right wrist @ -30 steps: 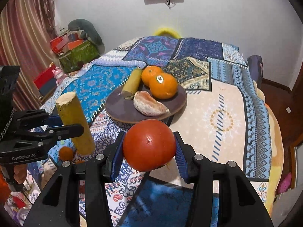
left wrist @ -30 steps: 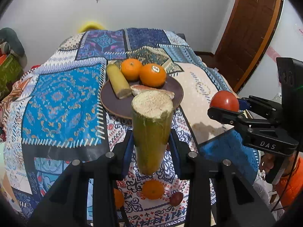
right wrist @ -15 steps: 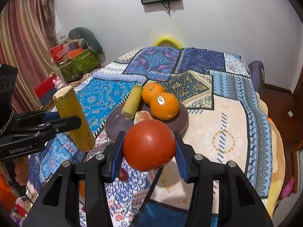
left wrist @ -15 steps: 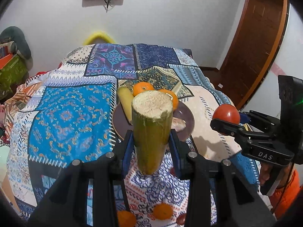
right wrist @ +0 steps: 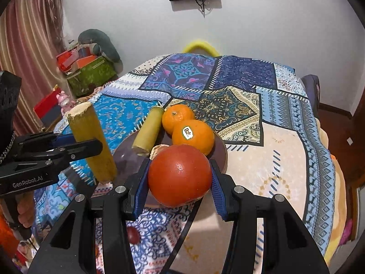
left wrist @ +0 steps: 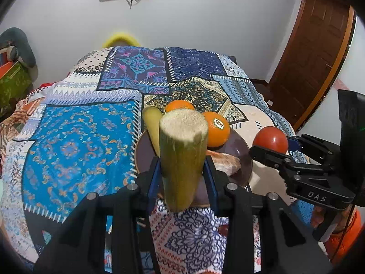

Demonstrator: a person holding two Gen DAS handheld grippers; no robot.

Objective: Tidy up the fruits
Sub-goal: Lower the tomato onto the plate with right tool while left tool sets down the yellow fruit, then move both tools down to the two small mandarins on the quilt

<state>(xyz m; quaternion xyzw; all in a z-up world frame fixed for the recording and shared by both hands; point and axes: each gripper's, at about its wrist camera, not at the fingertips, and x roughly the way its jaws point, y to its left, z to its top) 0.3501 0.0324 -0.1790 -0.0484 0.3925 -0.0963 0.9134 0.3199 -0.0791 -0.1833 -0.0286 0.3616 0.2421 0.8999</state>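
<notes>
White walls, brown door (shut), patchwork bedspread.

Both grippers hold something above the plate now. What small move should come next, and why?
Probably lower the left gripper to lay its sugarcane piece on the plate beside the other cane. That side looks bare; the tomato can follow.

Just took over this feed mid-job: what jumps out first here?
Both tools are loaded: the left tool clamps an upright sugarcane piece, the right tool a red tomato. Just beyond them, a brown plate on the patchwork cloth holds two oranges, another cane piece and a peeled fruit.
</notes>
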